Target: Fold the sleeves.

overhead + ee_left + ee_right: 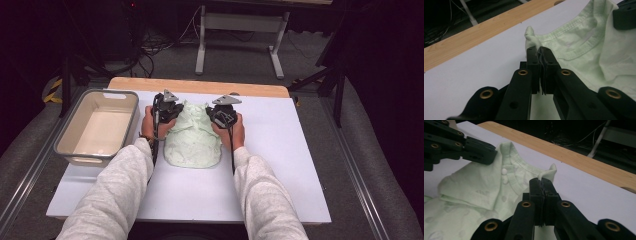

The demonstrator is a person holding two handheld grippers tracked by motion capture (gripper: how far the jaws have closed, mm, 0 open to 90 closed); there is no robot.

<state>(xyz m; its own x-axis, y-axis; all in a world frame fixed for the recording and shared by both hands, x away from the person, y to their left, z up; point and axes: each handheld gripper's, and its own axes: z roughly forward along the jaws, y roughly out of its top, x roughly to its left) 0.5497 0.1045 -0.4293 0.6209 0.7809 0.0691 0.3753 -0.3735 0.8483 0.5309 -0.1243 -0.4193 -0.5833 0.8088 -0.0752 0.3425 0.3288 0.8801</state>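
While a pale green shirt (192, 142) lies bunched at centre frame on the white table (280, 165), the left tongs (169, 111) and right tongs (222, 116) each pinch its collar edge; a grey bin (75, 150) sits left.

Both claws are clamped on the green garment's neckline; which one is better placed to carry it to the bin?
Left claw, probably: it grips the garment on the side beside the bin; the right claw is farther away.
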